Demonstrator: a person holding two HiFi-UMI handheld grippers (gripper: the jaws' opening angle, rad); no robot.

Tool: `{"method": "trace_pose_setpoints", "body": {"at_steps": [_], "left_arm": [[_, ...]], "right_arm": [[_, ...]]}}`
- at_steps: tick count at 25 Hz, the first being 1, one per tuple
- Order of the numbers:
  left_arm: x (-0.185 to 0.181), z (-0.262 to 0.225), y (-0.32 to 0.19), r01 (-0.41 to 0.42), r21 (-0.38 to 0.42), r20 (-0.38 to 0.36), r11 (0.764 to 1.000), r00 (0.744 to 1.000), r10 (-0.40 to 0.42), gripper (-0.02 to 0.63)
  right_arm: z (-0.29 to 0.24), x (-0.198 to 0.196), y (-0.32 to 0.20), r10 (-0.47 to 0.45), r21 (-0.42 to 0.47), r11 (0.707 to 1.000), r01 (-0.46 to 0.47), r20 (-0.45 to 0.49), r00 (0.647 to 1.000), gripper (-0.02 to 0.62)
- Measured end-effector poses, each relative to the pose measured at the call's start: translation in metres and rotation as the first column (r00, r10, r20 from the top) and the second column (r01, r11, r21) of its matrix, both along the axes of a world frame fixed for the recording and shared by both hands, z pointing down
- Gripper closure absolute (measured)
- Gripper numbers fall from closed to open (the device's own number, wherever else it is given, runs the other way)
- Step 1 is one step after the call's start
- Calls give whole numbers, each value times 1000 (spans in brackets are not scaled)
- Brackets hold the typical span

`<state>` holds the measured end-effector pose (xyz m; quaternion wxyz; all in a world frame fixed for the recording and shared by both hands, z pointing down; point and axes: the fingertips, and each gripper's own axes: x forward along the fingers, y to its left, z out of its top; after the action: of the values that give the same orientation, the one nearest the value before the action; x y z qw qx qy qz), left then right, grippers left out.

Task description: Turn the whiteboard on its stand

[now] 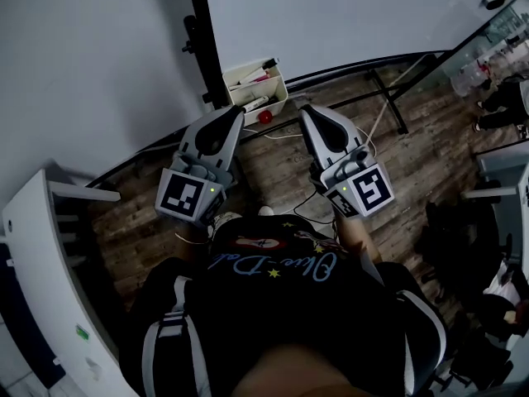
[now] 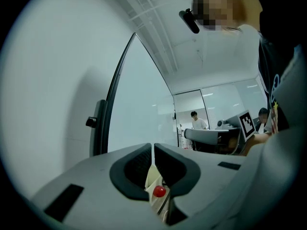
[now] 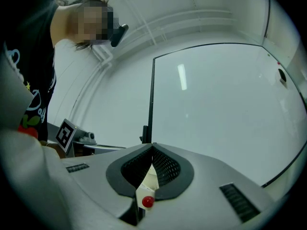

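Observation:
The whiteboard (image 1: 347, 15) stands in front of me in a black frame, with its upright post (image 1: 203, 40) at the left. A white tray (image 1: 256, 89) with markers hangs at its lower edge, and a red ball (image 1: 264, 116) sits just below the tray. My left gripper (image 1: 234, 110) and right gripper (image 1: 307, 110) are held side by side, short of the board and touching nothing. The left gripper (image 2: 153, 145) shows only a hairline slit between its pads, with nothing in it. The right gripper (image 3: 152, 145) has its tips together. The board (image 3: 225, 109) fills the right gripper view.
The stand's black legs (image 1: 388, 98) spread over the wooden floor at the right, and cables (image 1: 281, 135) lie below the tray. A white shelf unit (image 1: 41, 255) stands close at my left. People (image 2: 194, 121) are behind a glass partition far off.

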<state>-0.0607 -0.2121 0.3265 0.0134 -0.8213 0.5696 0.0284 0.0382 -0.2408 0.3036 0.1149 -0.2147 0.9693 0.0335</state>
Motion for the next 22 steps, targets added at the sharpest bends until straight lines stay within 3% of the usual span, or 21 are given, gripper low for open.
{"method": "trace_pose_setpoints", "body": {"at_steps": [12, 22], "left_arm": [[-10, -13, -12, -116, 12, -3, 993, 993, 116, 568], [-45, -10, -15, -179, -16, -24, 984, 984, 178, 566]], "right_arm": [[-13, -22, 1, 61, 13, 998, -61, -7, 998, 560], [-14, -55, 7, 125, -13, 992, -125, -22, 992, 560]]}}
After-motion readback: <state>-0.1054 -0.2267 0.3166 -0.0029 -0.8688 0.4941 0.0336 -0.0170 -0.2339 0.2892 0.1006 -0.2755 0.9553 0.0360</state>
